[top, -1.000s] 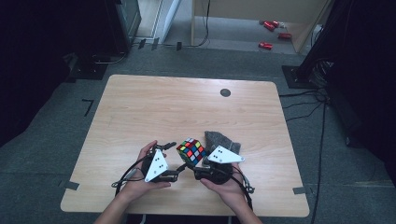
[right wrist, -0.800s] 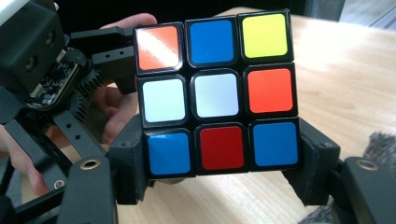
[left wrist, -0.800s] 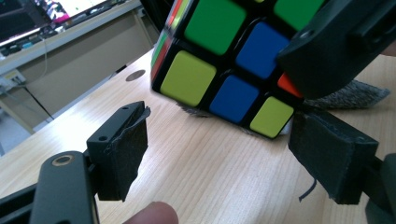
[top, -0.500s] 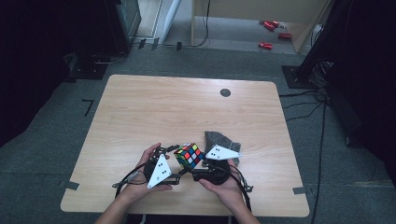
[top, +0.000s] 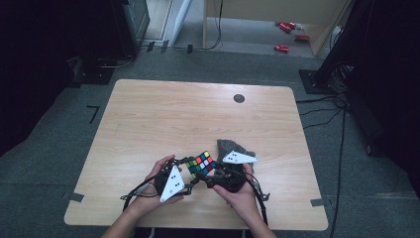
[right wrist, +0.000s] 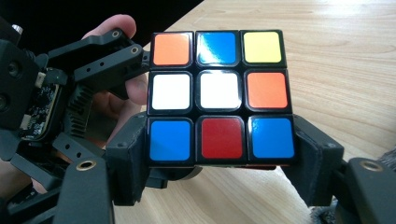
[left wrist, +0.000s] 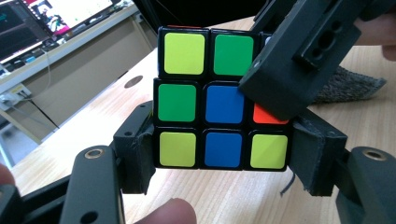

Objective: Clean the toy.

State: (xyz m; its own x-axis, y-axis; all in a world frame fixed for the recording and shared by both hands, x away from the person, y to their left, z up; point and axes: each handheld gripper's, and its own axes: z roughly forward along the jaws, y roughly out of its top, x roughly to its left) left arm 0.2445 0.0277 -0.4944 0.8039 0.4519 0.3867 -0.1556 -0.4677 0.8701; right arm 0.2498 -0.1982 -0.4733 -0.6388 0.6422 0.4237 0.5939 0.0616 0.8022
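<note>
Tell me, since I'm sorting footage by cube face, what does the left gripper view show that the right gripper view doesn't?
Left gripper view: a cube face with a blue centre, greens and yellow-greens, partly covered by the right gripper, plus a grey cloth. Right gripper view: a white-centred face with orange, blue, yellow and red stickers, beside the left gripper. Both: the puzzle cube clamped at its bottom row between black jaws above the wooden table.

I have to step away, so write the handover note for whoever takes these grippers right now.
Left hand-held gripper: shut on the puzzle cube, clamping its bottom row.
Right hand-held gripper: shut on the same cube, also on one outer layer.
The cube is held between both, above the table's near edge; a grey cloth lies just behind.
Done: two-gripper hold.
Left: colours are still mixed, so probably more layer turns.
</note>
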